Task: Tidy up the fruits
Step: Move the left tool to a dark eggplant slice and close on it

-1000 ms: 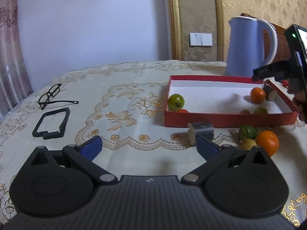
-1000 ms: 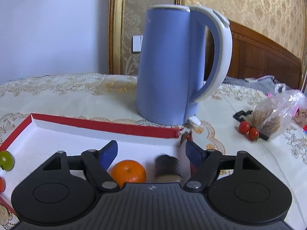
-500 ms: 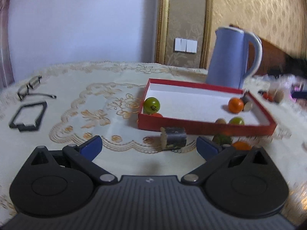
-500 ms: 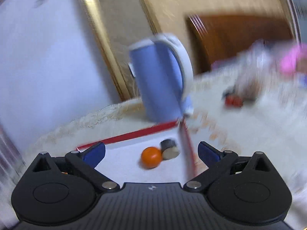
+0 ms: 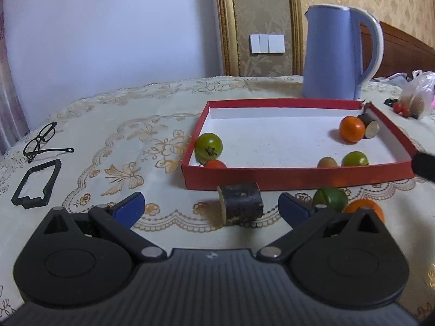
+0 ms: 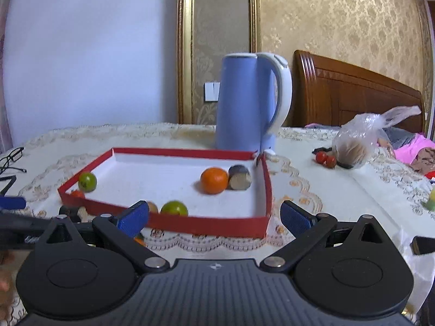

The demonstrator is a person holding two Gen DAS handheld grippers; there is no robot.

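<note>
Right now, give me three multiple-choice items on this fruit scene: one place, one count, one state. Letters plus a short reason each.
1. Where is the dark cut cylinder nearest the left gripper?
A. inside the red box
B. on the tablecloth in front of the red box
C. beside the glasses

2. How many oranges lie inside the red box?
A. one
B. two
C. three

3. What state is the right gripper in?
A. shut on an orange
B. shut on nothing
C. open, holding nothing

Key: 1 B, it lies outside the box's near wall. 2 A, only one orange sits inside, by the far right corner. 3 C, its blue pads stand wide apart with nothing between them.
</note>
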